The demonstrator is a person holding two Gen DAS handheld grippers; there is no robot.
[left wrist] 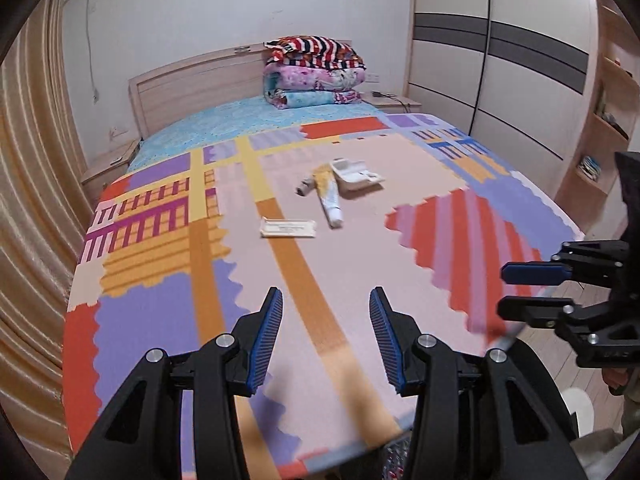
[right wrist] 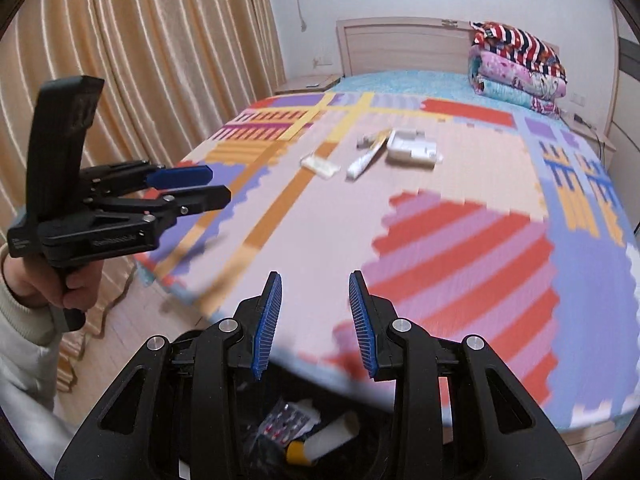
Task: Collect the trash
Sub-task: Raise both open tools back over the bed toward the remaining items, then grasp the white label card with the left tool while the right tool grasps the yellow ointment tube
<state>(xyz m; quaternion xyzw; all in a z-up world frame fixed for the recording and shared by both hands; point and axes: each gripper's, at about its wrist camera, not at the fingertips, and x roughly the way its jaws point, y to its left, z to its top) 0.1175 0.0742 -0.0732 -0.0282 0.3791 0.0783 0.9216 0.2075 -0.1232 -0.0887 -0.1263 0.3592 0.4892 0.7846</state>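
1. Nearest in the left wrist view, the left gripper (left wrist: 326,334) is seen pointed down over the foot of a bed, its blue-padded fingers set apart with nothing between them.
2. In the right wrist view, the right gripper (right wrist: 315,322) is likewise angled down, its fingers parted by a narrower gap and nothing held.
3. The left gripper is also seen from the side at the left of the right wrist view, gripped from below by a hand (right wrist: 70,286) in a pale sleeve (right wrist: 20,344); its two fingers are pointed toward the bed.
4. Below the right gripper, a dark bin (right wrist: 280,432) is partly hidden by the gripper's frame; a blister pack (right wrist: 286,424) and a white tube with a yellow end (right wrist: 320,440) can be made out inside.
5. A patchwork play mat (left wrist: 328,272) in many colours is spread over the bed; its near edge is blurred.
6. Further along the mat, the trash is laid in a loose group: a flat white packet (left wrist: 287,228), a white and yellow tube (left wrist: 330,196), a small grey item (left wrist: 304,188) too blurred to identify, and an open white box (left wrist: 356,174).
7. At the far end, folded quilts (left wrist: 316,72) are stacked against the headboard (left wrist: 200,80).
8. Curtains (right wrist: 140,60) are hung beside the bed, and a wardrobe (left wrist: 500,52) is cut off at the frame's edge.
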